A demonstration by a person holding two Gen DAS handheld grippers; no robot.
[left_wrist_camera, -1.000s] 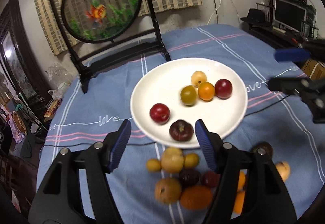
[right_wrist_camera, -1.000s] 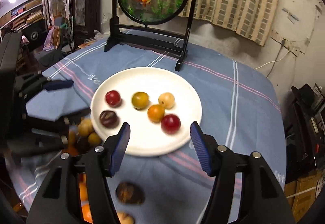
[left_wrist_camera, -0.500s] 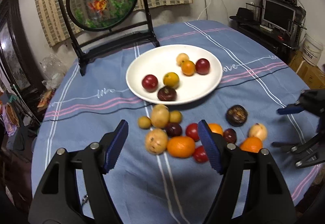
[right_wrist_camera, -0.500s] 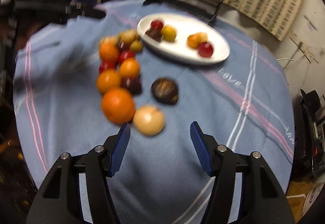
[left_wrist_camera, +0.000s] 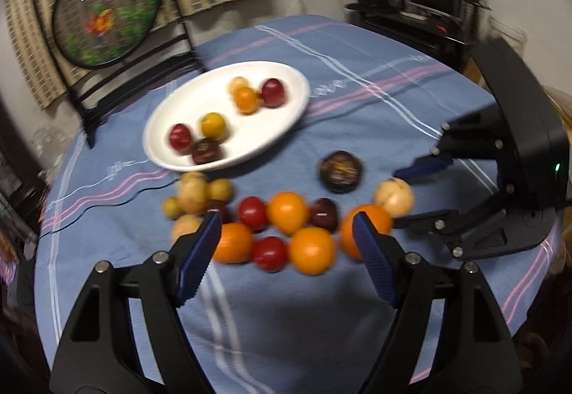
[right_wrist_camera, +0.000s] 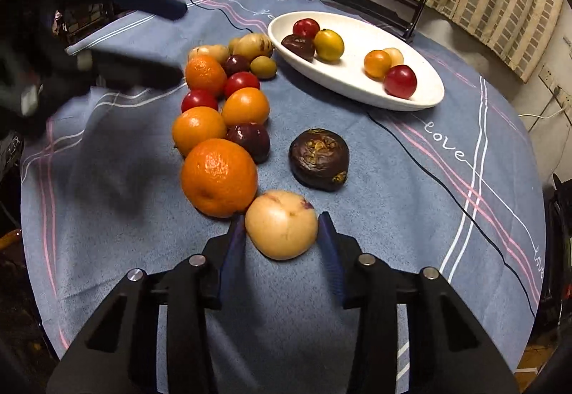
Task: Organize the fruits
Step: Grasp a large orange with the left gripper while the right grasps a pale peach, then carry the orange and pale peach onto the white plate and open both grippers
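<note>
Was at the pick-up step: fetching the next loose fruit for the plate. Had the right gripper (right_wrist_camera: 281, 220) set low over the peach (right_wrist_camera: 281, 231), which lay on the cloth (right_wrist_camera: 393, 215) right between the jaws. Had just been closing those jaws; found both pads against the peach's flanks, so judged it grasped, though not yet lifted. Saw the big orange (right_wrist_camera: 218, 176) touching the peach, just ahead and left of the left finger, and a dark wrinkled fruit (right_wrist_camera: 318, 158) ahead, apart from both. Saw the plate (right_wrist_camera: 350, 33) far ahead and to the right, with six small fruits in it and bare room in the middle.

Had the left gripper (left_wrist_camera: 286, 226) released above the row of loose fruit, jaws just been opening wider, nothing gripped between them; saw oranges and red fruit ahead of its fingers.

Judged the next move thus: lift the peach straight up so as not to roll the orange, carry forward and right over the rim, lower into the bare patch, let go gently. Probably called for a light squeeze only, given the soft-looking skin.
</note>
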